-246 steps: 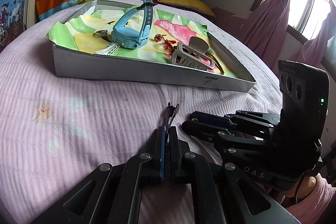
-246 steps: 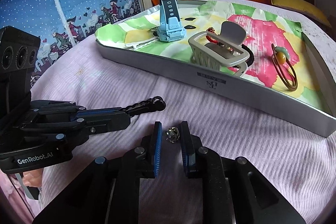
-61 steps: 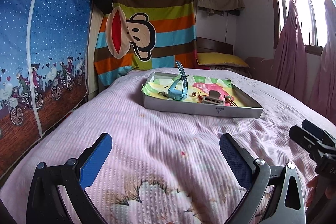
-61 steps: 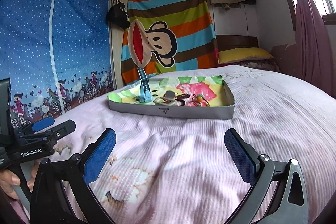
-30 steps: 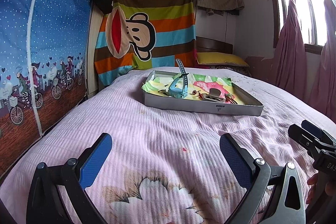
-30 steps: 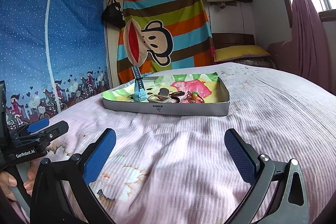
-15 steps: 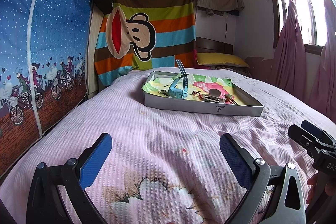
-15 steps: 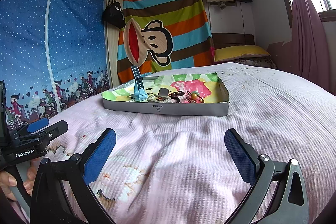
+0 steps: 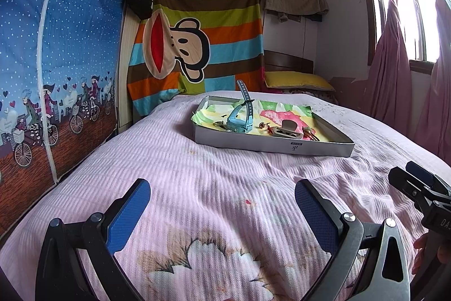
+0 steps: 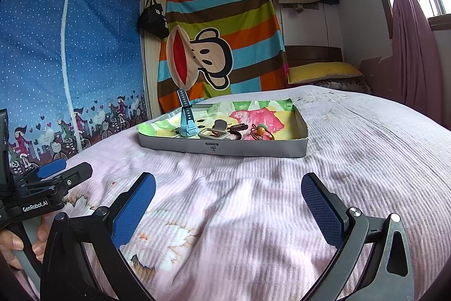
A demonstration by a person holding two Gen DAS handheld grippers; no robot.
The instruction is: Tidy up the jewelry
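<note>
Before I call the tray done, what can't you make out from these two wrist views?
- Small pieces beside the blue watch in the tray: too small, left view.
- Items behind the grey hair clip: partly hidden by it and the tray's front wall, right view.
- Bedspread directly under both open claws, left claw and right claw: cut off by the bottom edge.
- The person's hand: mostly cut off at the frame edge.

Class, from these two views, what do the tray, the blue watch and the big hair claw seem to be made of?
Tray: likely cardboard with a matte grey finish, thin straight walls, printed logo. Blue watch: soft-looking rubber or silicone, its holed strap curving upward. Hair claw: probably matte beige plastic; too small to be sure.
</note>
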